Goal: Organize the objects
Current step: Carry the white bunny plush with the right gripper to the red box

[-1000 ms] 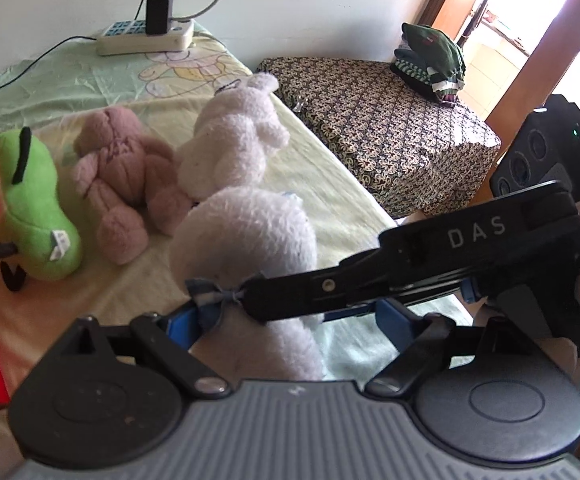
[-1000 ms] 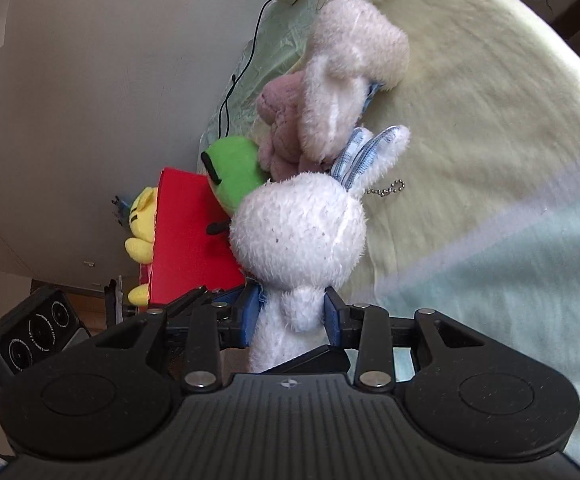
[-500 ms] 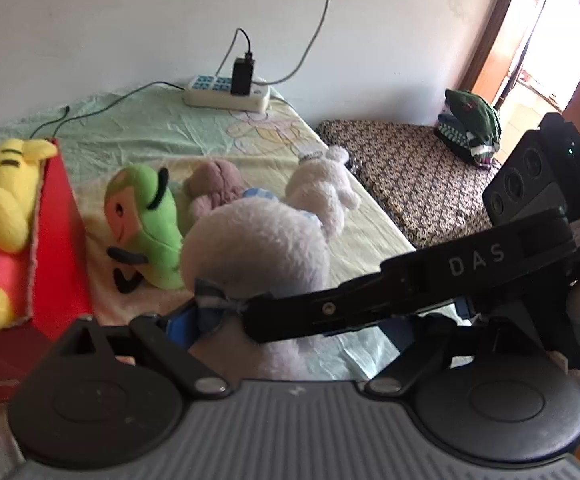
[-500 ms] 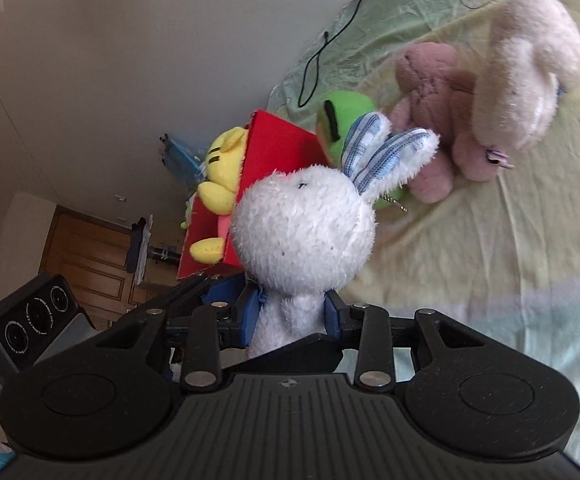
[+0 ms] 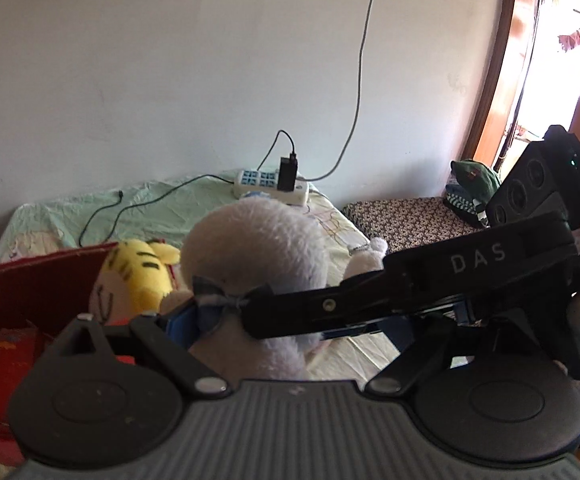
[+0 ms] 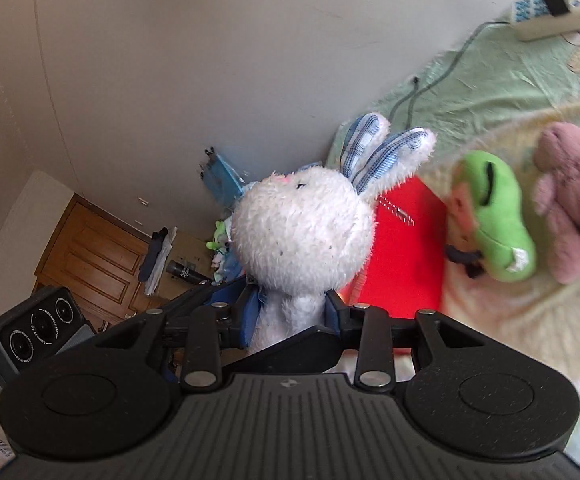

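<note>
Bunny [image 6: 302,232] — neck between right jaws

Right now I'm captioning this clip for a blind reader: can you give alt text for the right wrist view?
The right gripper is shut on the neck of a white plush rabbit with blue-checked ears, held up in front of a red box. Behind it on the bed lie a green plush and a pink plush, with a power strip by the wall.

Right gripper [image 6: 292,312] clamped on something soft (left gripper [image 5: 290,320] spread wide).
</note>
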`<state>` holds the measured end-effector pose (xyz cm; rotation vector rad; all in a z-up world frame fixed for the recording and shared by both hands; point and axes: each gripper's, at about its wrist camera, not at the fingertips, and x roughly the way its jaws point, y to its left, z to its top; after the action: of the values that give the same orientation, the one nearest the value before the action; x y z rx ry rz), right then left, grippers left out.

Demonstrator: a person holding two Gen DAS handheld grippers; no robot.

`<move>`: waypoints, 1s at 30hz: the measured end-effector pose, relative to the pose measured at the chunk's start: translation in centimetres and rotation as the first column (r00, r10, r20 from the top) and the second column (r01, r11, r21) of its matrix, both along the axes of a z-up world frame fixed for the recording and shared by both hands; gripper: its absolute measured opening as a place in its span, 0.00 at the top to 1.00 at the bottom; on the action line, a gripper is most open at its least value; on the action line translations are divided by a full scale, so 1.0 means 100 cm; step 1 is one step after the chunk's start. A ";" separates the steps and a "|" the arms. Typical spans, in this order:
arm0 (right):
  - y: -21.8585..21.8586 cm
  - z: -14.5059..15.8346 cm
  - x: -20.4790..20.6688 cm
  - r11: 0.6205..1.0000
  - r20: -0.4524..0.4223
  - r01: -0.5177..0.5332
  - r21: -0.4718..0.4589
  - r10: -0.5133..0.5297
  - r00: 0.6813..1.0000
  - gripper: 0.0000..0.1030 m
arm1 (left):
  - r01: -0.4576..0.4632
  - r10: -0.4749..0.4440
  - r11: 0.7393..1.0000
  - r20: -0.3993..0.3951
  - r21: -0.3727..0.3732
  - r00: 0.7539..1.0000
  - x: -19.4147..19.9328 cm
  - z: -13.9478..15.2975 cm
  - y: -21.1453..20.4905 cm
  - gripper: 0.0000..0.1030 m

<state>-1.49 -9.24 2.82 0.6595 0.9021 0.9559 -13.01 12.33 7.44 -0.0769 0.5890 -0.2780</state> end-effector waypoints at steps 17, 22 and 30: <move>0.150 0.002 0.028 0.993 0.037 0.006 -0.117 -0.001 0.999 0.64 | -0.077 0.071 0.989 -0.053 -0.128 0.996 0.015 -0.018 0.159 0.15; 0.173 -0.012 0.037 0.981 0.027 0.007 -0.195 -0.002 1.000 0.64 | -0.098 0.079 0.981 -0.116 -0.168 0.990 0.027 -0.045 0.184 0.15; 0.191 -0.034 0.043 0.953 0.015 0.032 -0.302 -0.029 0.999 0.64 | -0.111 0.065 0.975 -0.230 -0.193 0.971 0.046 -0.080 0.202 0.15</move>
<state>2.77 9.88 -0.54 0.4050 1.0013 0.7717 -8.40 32.55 -0.54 -0.3364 0.7759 -0.2440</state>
